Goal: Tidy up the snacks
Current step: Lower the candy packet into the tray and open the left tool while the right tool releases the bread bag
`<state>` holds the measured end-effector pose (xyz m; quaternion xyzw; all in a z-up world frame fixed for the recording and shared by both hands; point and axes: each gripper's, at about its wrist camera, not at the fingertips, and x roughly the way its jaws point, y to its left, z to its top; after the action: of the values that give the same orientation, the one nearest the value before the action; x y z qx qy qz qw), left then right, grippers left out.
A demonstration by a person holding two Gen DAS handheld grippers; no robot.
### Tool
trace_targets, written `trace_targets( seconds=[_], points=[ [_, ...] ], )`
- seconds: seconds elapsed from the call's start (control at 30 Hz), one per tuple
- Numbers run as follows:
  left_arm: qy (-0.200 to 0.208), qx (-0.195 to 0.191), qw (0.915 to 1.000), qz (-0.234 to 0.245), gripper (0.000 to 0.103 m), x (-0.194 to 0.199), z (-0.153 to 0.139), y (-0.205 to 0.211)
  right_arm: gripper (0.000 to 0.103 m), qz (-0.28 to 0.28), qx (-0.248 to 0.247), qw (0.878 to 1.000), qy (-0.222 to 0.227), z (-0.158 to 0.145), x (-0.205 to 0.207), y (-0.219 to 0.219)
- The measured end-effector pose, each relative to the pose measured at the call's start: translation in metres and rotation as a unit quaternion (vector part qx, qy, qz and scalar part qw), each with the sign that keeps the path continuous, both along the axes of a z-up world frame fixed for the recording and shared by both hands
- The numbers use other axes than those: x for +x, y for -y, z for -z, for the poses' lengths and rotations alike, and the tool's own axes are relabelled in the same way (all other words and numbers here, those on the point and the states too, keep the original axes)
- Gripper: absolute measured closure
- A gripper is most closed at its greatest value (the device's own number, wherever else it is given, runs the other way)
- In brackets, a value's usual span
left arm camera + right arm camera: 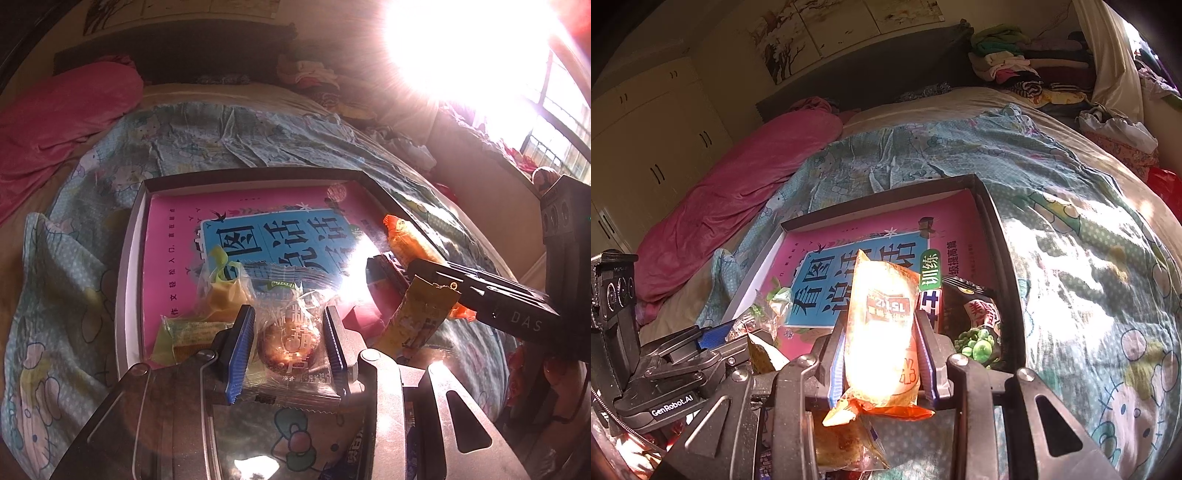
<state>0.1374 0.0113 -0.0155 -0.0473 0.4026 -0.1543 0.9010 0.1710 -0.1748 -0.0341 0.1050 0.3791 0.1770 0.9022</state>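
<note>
A shallow dark box (133, 236) lies on the bed with a pink and blue book (280, 236) inside; the box's rim shows in the right wrist view (993, 221). My left gripper (290, 336) is shut on a clear-wrapped round pastry (288, 343) over the box's near edge. My right gripper (882, 350) is shut on an orange snack packet (882, 332), which also shows in the left wrist view (410, 236). A yellow candy pack (221, 291), a green wafer pack (184, 332) and a green-pea bag (975, 325) lie in the box.
A yellow-brown packet (413, 317) leans at the box's near right edge. The bed carries a cartoon-print blanket (1089, 258) and a pink quilt (731, 199). Folded clothes (1027, 62) pile at the headboard. Strong sunlight from the window (480, 48) washes out parts of both views.
</note>
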Motion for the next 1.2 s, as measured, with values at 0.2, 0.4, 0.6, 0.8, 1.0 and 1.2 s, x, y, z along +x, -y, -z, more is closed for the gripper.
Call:
trace_targets(
  seconds=[0.2, 0.4, 0.6, 0.8, 1.0, 1.2],
  points=[
    [-0.004, -0.001, 1.0000, 0.002, 0.064, 0.004, 0.002, 0.001, 0.069, -0.006, -0.008, 1.000, -0.007, 0.007, 0.010, -0.010],
    [-0.004, 0.002, 1.0000, 0.007, 0.064, 0.005, 0.002, 0.004, 0.069, -0.009, -0.016, 1.000, -0.012, 0.010, 0.015, -0.016],
    [-0.006, 0.002, 1.0000, 0.007, 0.064, 0.007, 0.004, 0.003, 0.069, -0.008, -0.020, 1.000, -0.019, 0.014, 0.017, -0.019],
    [-0.005, 0.006, 0.9999, 0.010, 0.064, 0.009, 0.005, 0.005, 0.069, -0.006, -0.023, 1.000, -0.019, 0.013, 0.015, -0.017],
    [-0.012, 0.000, 0.9999, 0.011, 0.064, 0.013, 0.006, 0.005, 0.068, -0.006, -0.031, 0.999, -0.019, 0.013, 0.011, -0.017],
    [-0.016, 0.003, 0.9998, 0.015, 0.064, 0.017, 0.007, 0.006, 0.068, -0.001, -0.031, 0.999, -0.020, 0.012, 0.007, -0.014]
  ],
)
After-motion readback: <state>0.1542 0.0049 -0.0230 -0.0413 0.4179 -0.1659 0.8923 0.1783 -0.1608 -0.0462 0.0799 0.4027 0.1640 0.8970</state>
